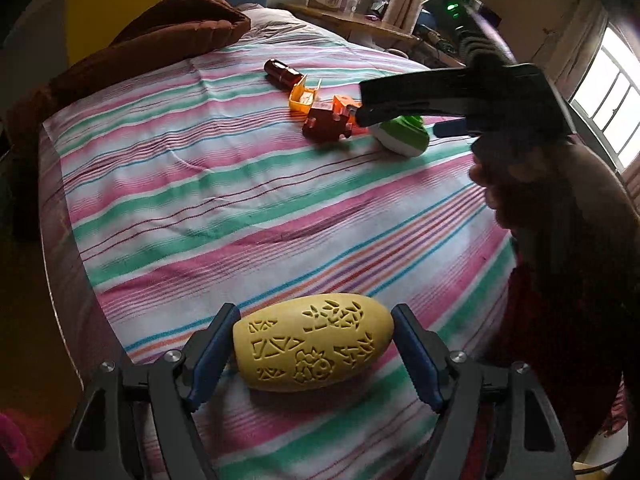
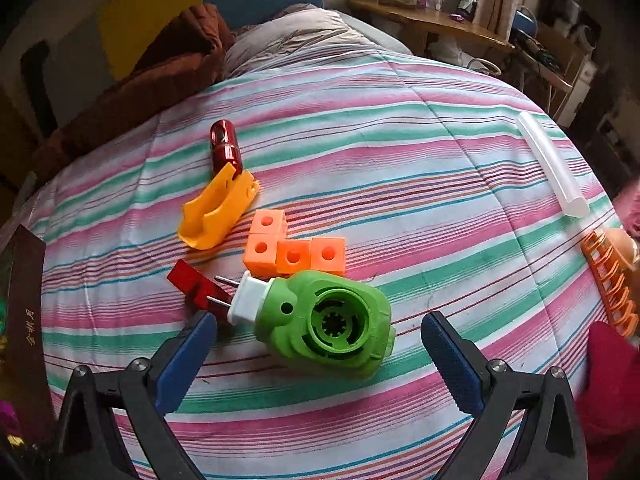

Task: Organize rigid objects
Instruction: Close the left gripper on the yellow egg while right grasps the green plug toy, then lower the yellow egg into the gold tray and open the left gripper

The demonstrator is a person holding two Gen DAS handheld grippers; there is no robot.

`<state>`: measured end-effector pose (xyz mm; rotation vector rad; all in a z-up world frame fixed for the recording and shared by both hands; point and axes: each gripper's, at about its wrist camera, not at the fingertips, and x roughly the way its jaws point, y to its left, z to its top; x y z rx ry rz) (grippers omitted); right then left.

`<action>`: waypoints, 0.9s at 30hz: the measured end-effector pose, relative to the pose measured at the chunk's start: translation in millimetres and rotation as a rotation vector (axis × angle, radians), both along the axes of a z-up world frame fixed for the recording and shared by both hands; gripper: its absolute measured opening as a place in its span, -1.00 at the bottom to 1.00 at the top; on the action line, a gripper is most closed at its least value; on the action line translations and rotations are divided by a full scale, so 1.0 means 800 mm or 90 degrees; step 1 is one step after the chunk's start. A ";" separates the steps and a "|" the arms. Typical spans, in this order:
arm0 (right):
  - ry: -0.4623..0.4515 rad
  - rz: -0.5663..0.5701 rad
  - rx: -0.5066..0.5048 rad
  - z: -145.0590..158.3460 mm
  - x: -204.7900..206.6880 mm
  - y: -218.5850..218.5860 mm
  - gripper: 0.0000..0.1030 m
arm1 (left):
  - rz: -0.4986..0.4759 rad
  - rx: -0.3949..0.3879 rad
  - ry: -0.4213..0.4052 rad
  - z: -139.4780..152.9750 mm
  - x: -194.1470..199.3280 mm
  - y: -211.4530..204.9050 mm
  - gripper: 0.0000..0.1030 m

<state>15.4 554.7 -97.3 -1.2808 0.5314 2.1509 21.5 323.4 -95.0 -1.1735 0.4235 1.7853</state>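
A yellow egg-shaped piece with carved patterns (image 1: 312,344) lies on the striped bedsheet (image 1: 240,200). My left gripper (image 1: 314,354) is shut on it, one blue pad at each end. In the right wrist view a green plug-in device with a white two-pin plug (image 2: 328,320) lies between the spread fingers of my right gripper (image 2: 318,322), which is open and touches nothing. The left wrist view shows that right gripper (image 1: 360,104) hovering over the green device (image 1: 404,138).
Beyond the green device lie joined orange cubes (image 2: 294,254), a flat red piece (image 2: 196,284), a yellow plastic shell (image 2: 216,212) and a dark red cylinder (image 2: 225,148). A white tube (image 2: 552,168) and an orange rack (image 2: 608,280) sit at the right; a brown blanket (image 1: 160,36) lies at the back.
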 end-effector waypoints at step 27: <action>-0.041 0.015 0.023 -0.002 -0.003 -0.010 0.60 | 0.253 0.100 0.059 0.104 -0.088 -0.193 0.52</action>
